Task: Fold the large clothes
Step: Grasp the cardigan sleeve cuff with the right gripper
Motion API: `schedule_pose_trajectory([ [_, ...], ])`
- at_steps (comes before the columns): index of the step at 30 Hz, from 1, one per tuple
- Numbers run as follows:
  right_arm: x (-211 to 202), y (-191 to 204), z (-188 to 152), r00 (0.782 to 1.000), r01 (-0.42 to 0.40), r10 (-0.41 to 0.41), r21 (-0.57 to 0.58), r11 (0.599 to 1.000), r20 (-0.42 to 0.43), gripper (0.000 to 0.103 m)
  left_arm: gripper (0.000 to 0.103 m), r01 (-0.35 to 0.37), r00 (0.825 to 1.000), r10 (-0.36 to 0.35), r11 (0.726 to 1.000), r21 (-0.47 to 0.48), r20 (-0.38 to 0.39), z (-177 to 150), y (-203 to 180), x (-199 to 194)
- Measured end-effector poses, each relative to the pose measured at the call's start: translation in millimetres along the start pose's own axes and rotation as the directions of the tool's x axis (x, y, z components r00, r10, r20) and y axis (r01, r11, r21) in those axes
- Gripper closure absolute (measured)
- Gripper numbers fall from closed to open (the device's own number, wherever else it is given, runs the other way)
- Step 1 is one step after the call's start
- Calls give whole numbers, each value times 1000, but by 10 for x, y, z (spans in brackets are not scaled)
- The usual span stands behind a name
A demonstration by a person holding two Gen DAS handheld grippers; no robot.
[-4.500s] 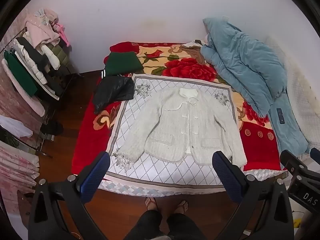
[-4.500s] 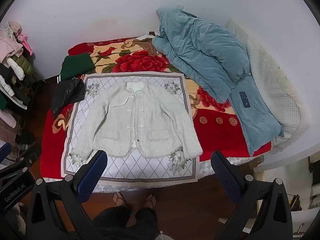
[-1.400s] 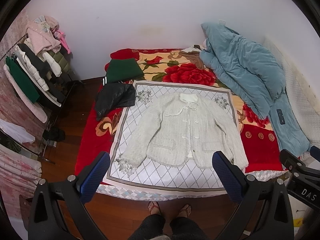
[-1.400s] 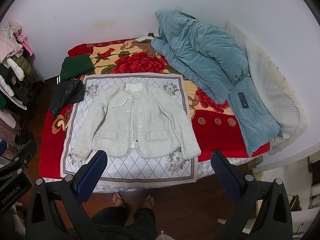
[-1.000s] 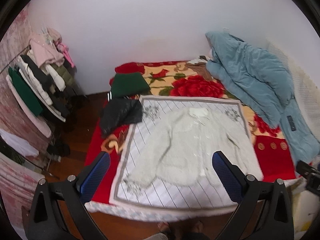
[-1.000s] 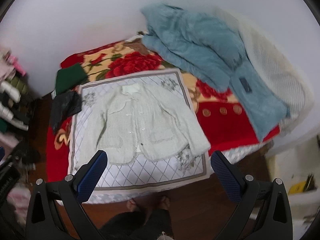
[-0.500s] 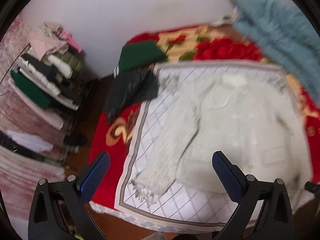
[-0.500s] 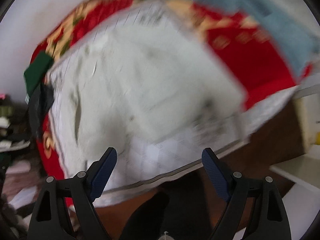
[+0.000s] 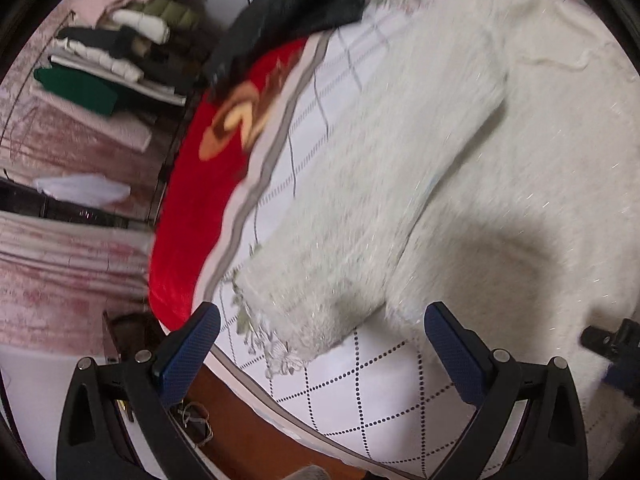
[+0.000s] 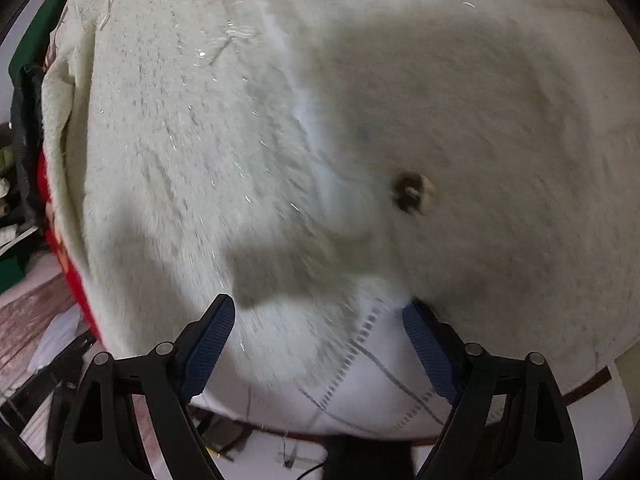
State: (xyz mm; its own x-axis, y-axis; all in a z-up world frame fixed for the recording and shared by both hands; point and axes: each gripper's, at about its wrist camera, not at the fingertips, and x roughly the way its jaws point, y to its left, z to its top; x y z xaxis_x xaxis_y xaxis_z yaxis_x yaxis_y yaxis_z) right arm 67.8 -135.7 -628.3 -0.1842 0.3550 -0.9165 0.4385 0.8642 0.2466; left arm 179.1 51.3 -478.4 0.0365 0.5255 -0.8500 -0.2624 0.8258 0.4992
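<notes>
**A:** Start nearest the cameras. What were the grippers doing?

**B:** The left gripper [image 9: 322, 344] stood wide open with nothing between its pads, poised just above the cuff [image 9: 308, 320] of the cream jacket [image 9: 500, 184]. The right gripper [image 10: 318, 344] was closing, roughly half open, over the jacket's bottom hem [image 10: 320, 320]. The frame was blurred, so I couldn't tell whether its right pad had met the fabric; I saw nothing pinched yet.

**A:** And the jacket itself?

**B:** It lay flat, front up, on the white diamond-patterned cloth [image 9: 360, 404] spread over the red floral blanket [image 9: 188, 216] on the bed. The sleeve ran away from the left gripper up towards the shoulder, and a dark button [image 10: 412, 192] showed on the front panel beyond the right gripper.

**A:** How would you have expected it to handle?

**B:** Soft and fluffy, with fair bulk. It looked limp, so I'd have judged it would sag and drag wherever it wasn't supported, though the fuzzy pile should grip the pads well. Nothing fragile apart from the buttons and the thin tie cord [image 9: 560, 62] near the collar.

**A:** Where to take hold?

**B:** At the edges: the cuff end for the left, the hem corner for the right, biting through the full thickness so the cloth underneath stayed down.

**A:** Anything further off?

**B:** A black garment [image 9: 288, 12] at the far edge of the bed, and stacked clothes [image 9: 120, 48] beyond it.
</notes>
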Motion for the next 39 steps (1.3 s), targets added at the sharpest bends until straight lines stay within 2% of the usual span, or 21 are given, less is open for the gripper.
schedule_pose_trajectory([
  [1,34,63,3,999,35,-34,-16,999,24,58,0,-4,1000,4,1000,-2,-7,-26,3,29],
  [2,74,150,-9,997,66,-65,-40,997,45,71,0,-7,1000,7,1000,-8,-16,-66,34,35],
  [3,108,181,-22,997,56,-53,-45,997,52,90,0,-5,1000,5,1000,-14,-22,-82,41,27],
  [6,200,154,-122,998,25,-22,-57,998,61,98,0,1,999,-2,1000,-24,-40,-139,86,-13],
  [12,332,-65,-414,995,98,-96,-132,986,22,97,0,12,1000,-12,999,33,-1,-138,-19,-153],
  [14,380,-79,-350,999,36,-39,-121,992,-27,96,0,18,1000,-19,997,80,8,-108,-168,-173],
  [16,273,-133,-303,998,-36,31,-97,995,-52,84,0,40,999,-41,995,95,16,-48,-263,-225],
  [17,162,-175,-266,997,-72,69,-89,993,-38,80,0,53,998,-56,993,103,31,-9,-332,-275],
  [19,-127,-317,-246,995,-99,100,-67,993,17,58,0,67,994,-77,988,141,71,81,-519,-386],
  [22,-826,-870,-285,983,-132,124,50,990,133,48,0,89,988,-110,978,190,106,203,-813,-491],
  [24,-1223,-1479,-264,971,-128,86,177,976,225,46,0,107,984,-135,970,218,117,286,-1046,-523],
  [26,-1520,-2038,-350,948,-105,1,310,945,319,41,0,126,980,-159,963,240,123,341,-1301,-527],
  [27,-1696,-2396,-358,932,-78,-69,386,919,355,40,0,139,979,-171,959,246,115,358,-1419,-504],
  [29,-1800,-3030,-417,908,-37,-193,531,846,372,37,0,164,978,-190,953,254,83,386,-1647,-428],
  [31,-1686,-3490,-426,906,-34,-236,615,788,352,37,0,180,977,-202,949,259,60,411,-1844,-332],
  [32,-1581,-3656,-361,914,-46,-224,635,771,338,37,0,175,978,-197,948,267,60,408,-1942,-286],
  [34,-1405,-4090,-273,936,-140,-110,640,756,335,37,0,163,980,-189,943,291,63,369,-2084,-205],
  [36,-1158,-4117,-152,952,-161,-48,628,761,302,36,0,148,984,-172,937,317,49,328,-2189,-105],
  [37,-1150,-4072,-117,953,-133,-72,618,775,295,43,0,144,984,-171,935,323,55,316,-2209,-83],
  [38,-1189,-3997,-89,949,-103,-101,599,794,298,55,0,147,982,-177,934,325,63,308,-2201,-76],
  [39,-1234,-3933,-61,945,-88,-116,577,812,307,80,0,152,981,-184,934,323,69,299,-2190,-71],
])
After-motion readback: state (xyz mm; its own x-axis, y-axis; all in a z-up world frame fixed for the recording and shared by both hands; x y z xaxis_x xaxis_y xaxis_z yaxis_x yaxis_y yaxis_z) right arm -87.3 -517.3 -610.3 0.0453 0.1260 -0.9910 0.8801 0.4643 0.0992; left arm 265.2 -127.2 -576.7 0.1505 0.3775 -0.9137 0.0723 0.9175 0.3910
